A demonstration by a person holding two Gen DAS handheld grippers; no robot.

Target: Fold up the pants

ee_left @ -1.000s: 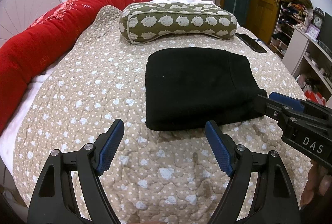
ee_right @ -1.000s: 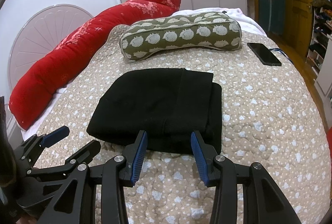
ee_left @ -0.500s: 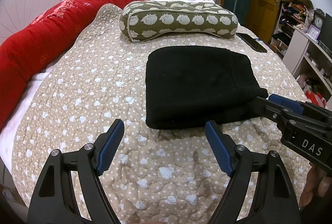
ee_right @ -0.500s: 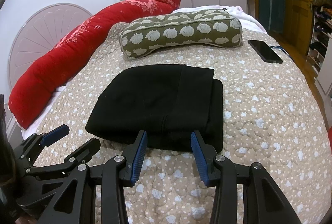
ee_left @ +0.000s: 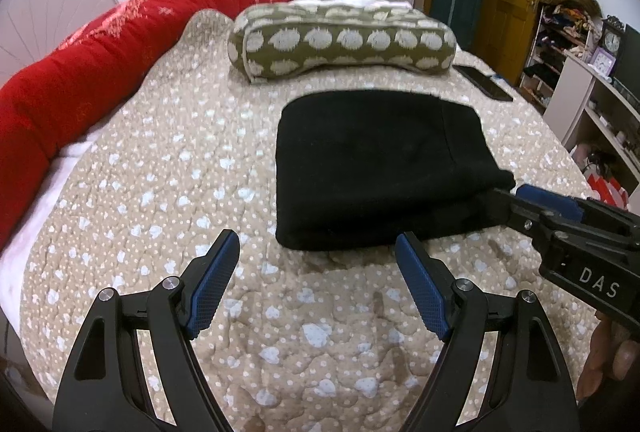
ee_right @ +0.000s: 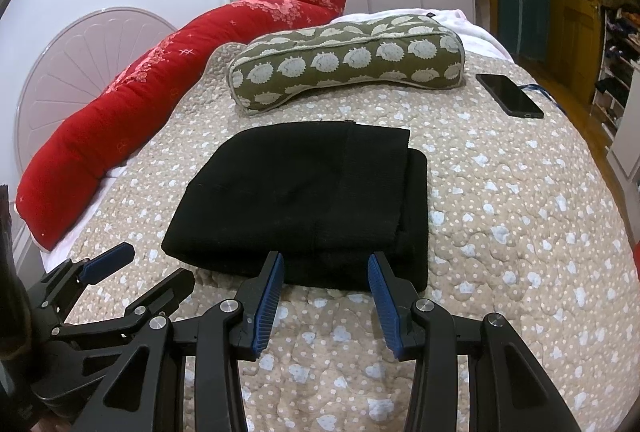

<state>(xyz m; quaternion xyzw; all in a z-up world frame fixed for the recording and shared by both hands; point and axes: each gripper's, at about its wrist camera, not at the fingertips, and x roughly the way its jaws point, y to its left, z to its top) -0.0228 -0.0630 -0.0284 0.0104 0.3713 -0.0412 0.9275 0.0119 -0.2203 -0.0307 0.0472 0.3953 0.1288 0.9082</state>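
The black pants (ee_left: 376, 168) lie folded into a compact rectangle on the beige dotted quilt (ee_left: 160, 168); they also show in the right wrist view (ee_right: 308, 200). My left gripper (ee_left: 318, 252) is open and empty, just short of the fold's near left corner. My right gripper (ee_right: 326, 268) is open and empty, its tips at the fold's near edge. The right gripper shows at the right in the left wrist view (ee_left: 532, 200), and the left gripper at the lower left in the right wrist view (ee_right: 156, 264).
A green patterned pillow (ee_right: 348, 60) lies beyond the pants. A long red bolster (ee_right: 160, 80) runs along the left side. A black phone (ee_right: 508, 94) lies at the far right of the bed. Shelves (ee_left: 592, 104) stand past the right edge.
Both grippers have drawn back slightly toward me and the view has shifted a little. The pants have not moved.
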